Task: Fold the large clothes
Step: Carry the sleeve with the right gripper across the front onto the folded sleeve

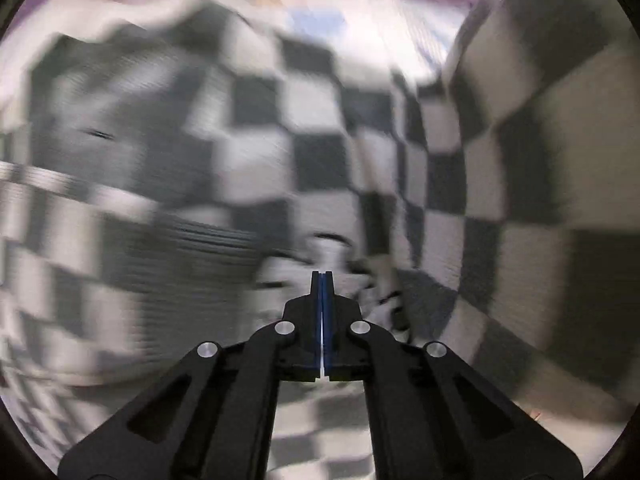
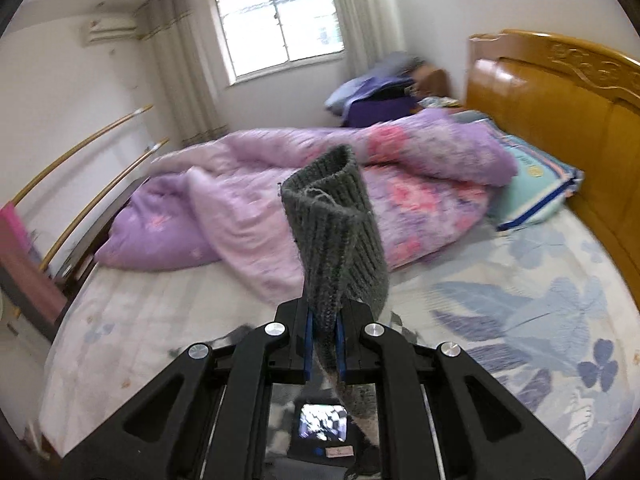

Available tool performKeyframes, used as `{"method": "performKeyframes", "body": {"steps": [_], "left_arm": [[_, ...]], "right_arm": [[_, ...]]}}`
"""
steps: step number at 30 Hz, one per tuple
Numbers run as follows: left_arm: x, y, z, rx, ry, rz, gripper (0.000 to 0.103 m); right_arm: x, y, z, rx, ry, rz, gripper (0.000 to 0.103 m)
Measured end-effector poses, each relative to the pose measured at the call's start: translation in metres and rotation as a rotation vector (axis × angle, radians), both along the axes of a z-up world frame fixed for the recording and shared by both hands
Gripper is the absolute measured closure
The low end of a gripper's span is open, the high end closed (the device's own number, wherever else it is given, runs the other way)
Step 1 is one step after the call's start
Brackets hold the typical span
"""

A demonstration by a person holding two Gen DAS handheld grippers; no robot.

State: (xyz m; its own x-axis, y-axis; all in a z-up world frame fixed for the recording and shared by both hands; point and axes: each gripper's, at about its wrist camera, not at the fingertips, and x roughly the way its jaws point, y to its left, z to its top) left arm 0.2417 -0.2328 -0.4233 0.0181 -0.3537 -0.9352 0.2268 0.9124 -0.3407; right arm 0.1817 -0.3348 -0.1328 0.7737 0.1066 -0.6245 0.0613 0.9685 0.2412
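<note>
A black-and-white checked knit garment (image 1: 304, 152) fills the blurred left wrist view, spread under and around my left gripper (image 1: 322, 276). The left jaws are pressed together with only a thin white sliver between the blue pads; no cloth shows between them. My right gripper (image 2: 324, 320) is shut on a grey ribbed knit cuff (image 2: 336, 216), which stands up out of the jaws above the bed.
The bed (image 2: 168, 312) has a white sheet with blue flowers. A purple and pink quilt (image 2: 280, 184) is bunched at the far side, with a teal pillow (image 2: 532, 192) and a wooden headboard (image 2: 560, 100) on the right. A window (image 2: 276, 20) is behind.
</note>
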Motion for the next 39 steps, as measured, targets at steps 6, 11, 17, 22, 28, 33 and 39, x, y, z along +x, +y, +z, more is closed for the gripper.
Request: {"method": "performKeyframes", "body": {"steps": [6, 11, 17, 22, 28, 33, 39], "left_arm": [[0.023, 0.14, 0.049, 0.056, -0.039, 0.083, 0.103], [0.017, 0.234, 0.064, 0.195, -0.067, 0.177, 0.103], [0.002, 0.291, 0.061, 0.3, -0.085, 0.273, 0.093], [-0.012, 0.305, 0.035, 0.374, -0.043, 0.338, 0.067], [-0.016, 0.279, 0.032, 0.404, -0.052, 0.302, 0.067], [-0.01, 0.225, 0.03, 0.401, -0.067, 0.196, 0.067], [0.001, 0.174, 0.003, 0.354, -0.015, 0.122, 0.078]], "right_arm": [[0.02, 0.069, -0.045, 0.018, 0.104, 0.067, 0.095], [0.025, 0.136, -0.107, -0.015, 0.238, 0.144, 0.095], [0.027, 0.204, -0.186, -0.032, 0.52, 0.329, 0.074], [0.013, 0.196, -0.177, -0.073, 0.421, 0.344, 0.015], [0.012, 0.115, -0.198, -0.048, 0.491, 0.173, 0.012], [0.004, 0.036, -0.225, -0.132, 0.603, 0.041, 0.045], [-0.019, -0.039, -0.27, -0.058, 0.777, -0.116, 0.088]]}}
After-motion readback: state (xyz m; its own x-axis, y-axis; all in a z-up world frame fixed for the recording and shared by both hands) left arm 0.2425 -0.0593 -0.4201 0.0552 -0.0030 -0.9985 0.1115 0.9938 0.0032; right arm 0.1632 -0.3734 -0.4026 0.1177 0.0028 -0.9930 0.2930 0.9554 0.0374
